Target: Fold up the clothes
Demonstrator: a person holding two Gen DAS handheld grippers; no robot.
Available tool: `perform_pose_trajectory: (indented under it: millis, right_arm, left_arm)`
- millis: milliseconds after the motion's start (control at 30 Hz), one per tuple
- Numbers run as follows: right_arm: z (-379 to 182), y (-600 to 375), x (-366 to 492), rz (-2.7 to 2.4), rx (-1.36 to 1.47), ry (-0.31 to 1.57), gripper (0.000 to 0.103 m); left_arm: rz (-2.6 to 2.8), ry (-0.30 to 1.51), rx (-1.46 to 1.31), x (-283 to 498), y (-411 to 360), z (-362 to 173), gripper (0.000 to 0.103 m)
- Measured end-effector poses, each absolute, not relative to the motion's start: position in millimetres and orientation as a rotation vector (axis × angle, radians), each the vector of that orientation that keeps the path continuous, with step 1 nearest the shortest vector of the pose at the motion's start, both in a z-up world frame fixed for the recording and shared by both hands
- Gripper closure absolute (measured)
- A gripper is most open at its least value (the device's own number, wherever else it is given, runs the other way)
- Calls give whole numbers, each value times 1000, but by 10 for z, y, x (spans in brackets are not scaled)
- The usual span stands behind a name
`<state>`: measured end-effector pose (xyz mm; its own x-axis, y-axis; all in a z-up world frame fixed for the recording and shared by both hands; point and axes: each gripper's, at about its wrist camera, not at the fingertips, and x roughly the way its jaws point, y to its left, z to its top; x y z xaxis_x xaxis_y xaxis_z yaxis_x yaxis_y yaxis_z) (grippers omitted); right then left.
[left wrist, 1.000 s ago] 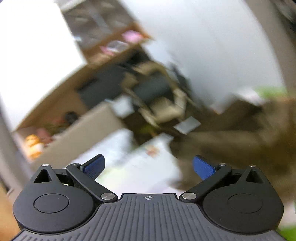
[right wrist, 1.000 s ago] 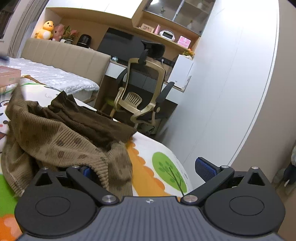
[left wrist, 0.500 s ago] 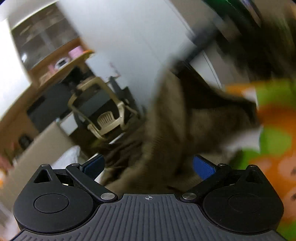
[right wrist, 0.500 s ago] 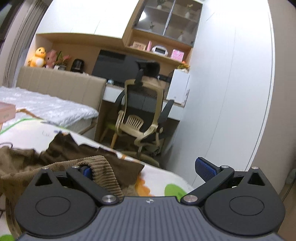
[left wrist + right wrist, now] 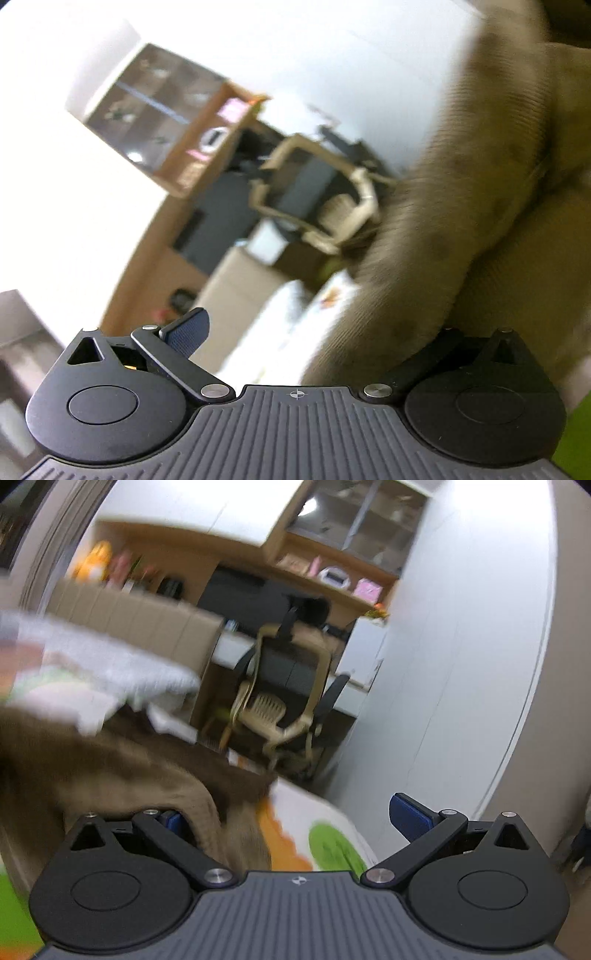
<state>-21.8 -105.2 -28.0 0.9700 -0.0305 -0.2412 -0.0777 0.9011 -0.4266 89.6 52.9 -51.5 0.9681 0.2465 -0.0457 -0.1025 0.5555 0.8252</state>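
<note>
1. Left wrist view: the left gripper (image 5: 295, 334) has its fingers spread wide. Its left blue pad (image 5: 188, 330) is bare. The brown ribbed garment (image 5: 461, 221) drapes over the right finger, hiding that pad and filling the right half of the picture; nothing shows the fabric pinched.
2. Behind, blurred and tilted, stand a beige office chair (image 5: 325, 206) and a wooden shelf unit (image 5: 192, 136).
3. Right wrist view: the right gripper (image 5: 291, 818) also stands wide apart. The right blue pad (image 5: 410, 816) is bare.
4. The brown garment (image 5: 110, 771) lies heaped on the colourful printed bedspread (image 5: 328, 842) and hangs over the left finger, with only a sliver of its pad visible.
5. Beyond are the office chair (image 5: 280, 701), a padded headboard (image 5: 140, 624) and a white wardrobe (image 5: 461, 646).
</note>
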Motion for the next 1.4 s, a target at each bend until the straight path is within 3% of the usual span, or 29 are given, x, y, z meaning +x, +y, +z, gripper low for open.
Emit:
perform_pose_trajectory:
  millis: [267, 533, 667, 833, 1067, 1233, 1400]
  right_arm:
    - [-877, -1055, -503, -20, -732, 348, 0]
    - [-237, -1388, -761, -208, -593, 142, 0]
    - [-220, -1403, -1002, -166, -622, 161, 0]
    - [-613, -1411, -1159, -84, -689, 333, 0]
    - [-819, -1332, -987, -68, -640, 398, 0]
    - [-948, -1233, -936, -75, -782, 384, 0]
    - [-503, -1287, -1071, -134, -777, 242, 0]
  left_arm:
    - [220, 264, 706, 683, 959, -163, 0]
    - [275, 154, 575, -54, 1145, 398, 0]
    - [282, 190, 628, -312, 1206, 339, 0]
    - [250, 366, 648, -500, 1299, -63, 0]
    - [159, 457, 553, -186, 1363, -274, 0]
    - [220, 450, 712, 24, 1365, -388, 0]
    - [269, 311, 761, -72, 1343, 45, 0]
